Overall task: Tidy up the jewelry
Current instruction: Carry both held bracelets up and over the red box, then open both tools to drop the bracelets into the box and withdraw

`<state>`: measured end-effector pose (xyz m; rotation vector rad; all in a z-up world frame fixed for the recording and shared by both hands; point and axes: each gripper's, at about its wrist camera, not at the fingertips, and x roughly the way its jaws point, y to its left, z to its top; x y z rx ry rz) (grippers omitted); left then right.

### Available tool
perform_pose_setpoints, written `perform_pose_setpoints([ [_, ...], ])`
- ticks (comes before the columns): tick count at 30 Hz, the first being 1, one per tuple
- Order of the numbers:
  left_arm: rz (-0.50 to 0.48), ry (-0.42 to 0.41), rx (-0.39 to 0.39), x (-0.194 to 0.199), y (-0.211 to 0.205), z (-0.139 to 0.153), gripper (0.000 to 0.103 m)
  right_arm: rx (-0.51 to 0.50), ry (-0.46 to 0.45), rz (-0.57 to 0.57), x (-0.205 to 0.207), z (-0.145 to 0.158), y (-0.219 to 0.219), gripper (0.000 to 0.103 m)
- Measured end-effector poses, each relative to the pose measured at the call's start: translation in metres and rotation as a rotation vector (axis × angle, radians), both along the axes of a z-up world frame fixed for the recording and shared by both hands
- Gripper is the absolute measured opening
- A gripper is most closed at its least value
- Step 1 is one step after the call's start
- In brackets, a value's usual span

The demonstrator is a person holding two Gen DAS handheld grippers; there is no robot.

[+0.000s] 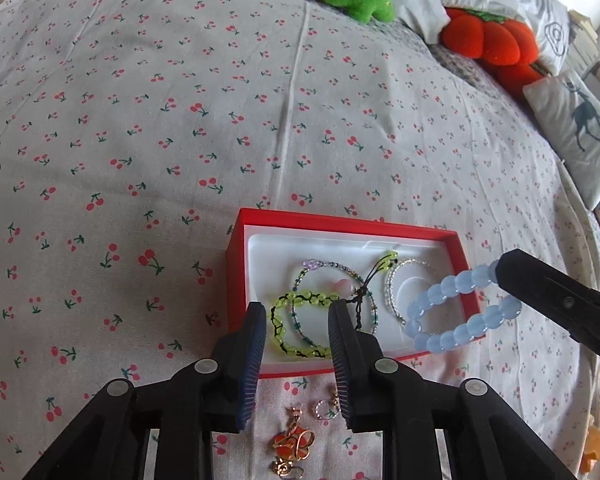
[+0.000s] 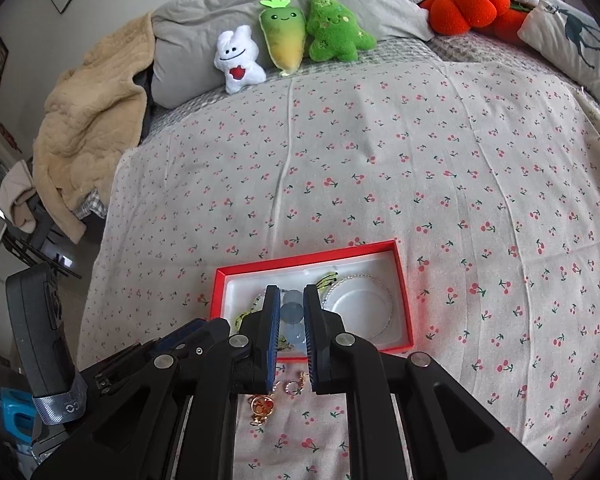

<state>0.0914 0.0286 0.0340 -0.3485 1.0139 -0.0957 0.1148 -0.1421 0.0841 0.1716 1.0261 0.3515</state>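
Now | right gripper (image 2: 292,312) pinched blue bracelet (image 1: 456,312) over red box's (image 1: 340,222) right edge; left gripper (image 1: 298,320) apart, empty | best lowered gently inside.

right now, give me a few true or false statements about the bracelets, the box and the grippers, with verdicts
1. The right hand-held gripper grips the pale blue bead bracelet. True.
2. The red box holds no jewelry. False: it holds several bracelets, including the yellow-green bracelet.
3. The left hand-held gripper clamps a bracelet. False: its jaws stand open and hold nothing.
4. Gold earrings lie on the cherry-print sheet outside the box. True.
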Motion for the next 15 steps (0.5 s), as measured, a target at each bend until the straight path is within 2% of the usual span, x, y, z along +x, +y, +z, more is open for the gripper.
perform_pose_setpoints([
  [6,0.003,0.001,0.036,-0.013,0.008,0.003,0.039,-0.053,0.013,0.048,0.002,-0.013,0.018,0.012],
  [12,0.003,0.045,0.082,-0.019,0.011,-0.008,0.047,-0.204,0.043,-0.012,0.016,-0.039,0.001,0.012],
  [15,0.003,0.067,0.090,-0.020,0.011,-0.013,0.052,-0.249,0.057,-0.028,0.019,-0.049,-0.008,0.012],
])
